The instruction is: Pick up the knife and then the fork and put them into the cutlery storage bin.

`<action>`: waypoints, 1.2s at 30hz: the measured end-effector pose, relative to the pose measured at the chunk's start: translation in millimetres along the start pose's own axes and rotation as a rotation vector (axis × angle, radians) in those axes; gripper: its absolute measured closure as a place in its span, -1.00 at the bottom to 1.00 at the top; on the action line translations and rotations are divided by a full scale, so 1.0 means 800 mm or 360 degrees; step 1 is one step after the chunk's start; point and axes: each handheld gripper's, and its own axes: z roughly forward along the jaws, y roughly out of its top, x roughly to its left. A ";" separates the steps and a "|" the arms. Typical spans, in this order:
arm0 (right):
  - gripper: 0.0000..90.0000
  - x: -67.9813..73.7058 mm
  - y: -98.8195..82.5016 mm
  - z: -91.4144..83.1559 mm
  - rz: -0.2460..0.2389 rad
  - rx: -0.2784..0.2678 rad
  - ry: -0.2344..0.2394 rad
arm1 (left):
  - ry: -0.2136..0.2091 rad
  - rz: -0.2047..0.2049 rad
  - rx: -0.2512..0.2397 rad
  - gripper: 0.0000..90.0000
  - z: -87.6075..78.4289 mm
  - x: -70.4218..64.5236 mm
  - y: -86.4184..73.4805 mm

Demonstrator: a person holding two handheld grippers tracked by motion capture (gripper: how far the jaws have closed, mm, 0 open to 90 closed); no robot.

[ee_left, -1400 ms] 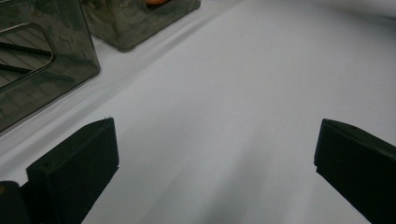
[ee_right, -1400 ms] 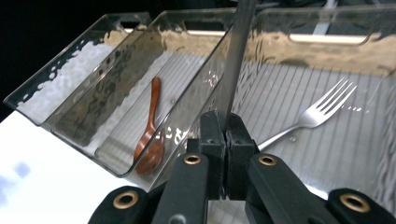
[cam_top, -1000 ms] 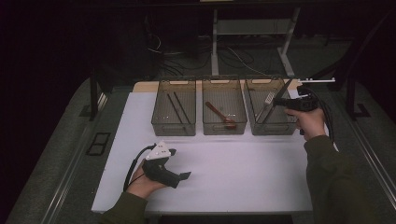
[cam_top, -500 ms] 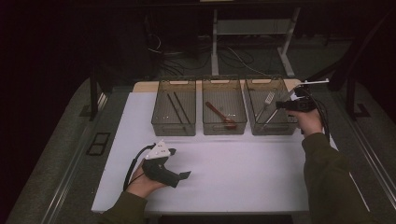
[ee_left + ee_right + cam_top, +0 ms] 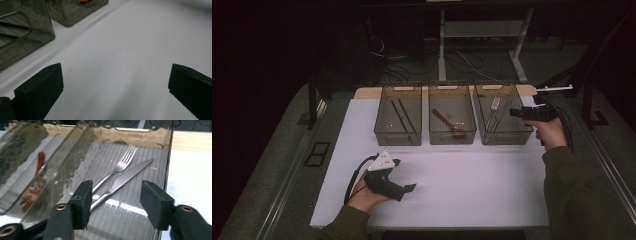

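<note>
My right gripper hovers at the right wall of the right-hand clear bin. Its jaws have just been opening and now stand apart with nothing pressed between them. In the right gripper view a metal fork and a table knife lie side by side on the bin's ribbed floor, below and beyond the pads. My left gripper rests on the white table near the front left. Its jaws are spread wide over bare table.
Three clear bins stand in a row at the back of the white table. The left bin holds dark chopsticks. The middle bin holds a red spoon. A cable trails from each gripper.
The right gripper's jaws have parted over the right bin while the hand stayed nearly in place. The left hand and its gripper have not moved.
</note>
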 end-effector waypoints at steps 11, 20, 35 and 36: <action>-0.25 0.013 -0.016 -0.030 -0.0111 -0.0094 0.0088 | 0.0010 0.0010 0.0001 -1.00 -0.002 0.003 -0.001; -0.37 0.031 -0.039 -0.048 -0.0161 -0.0203 0.0178 | 0.0002 0.0018 0.0003 -1.00 -0.002 0.002 -0.001; -0.60 0.072 -0.101 -0.061 -0.0279 -0.0267 0.0301 | 0.0001 0.0027 -0.0006 -1.00 -0.003 0.000 -0.001; -0.60 0.074 -0.105 -0.061 -0.0290 -0.0269 0.0311 | 0.0003 0.0023 -0.0008 -1.00 -0.003 0.000 -0.001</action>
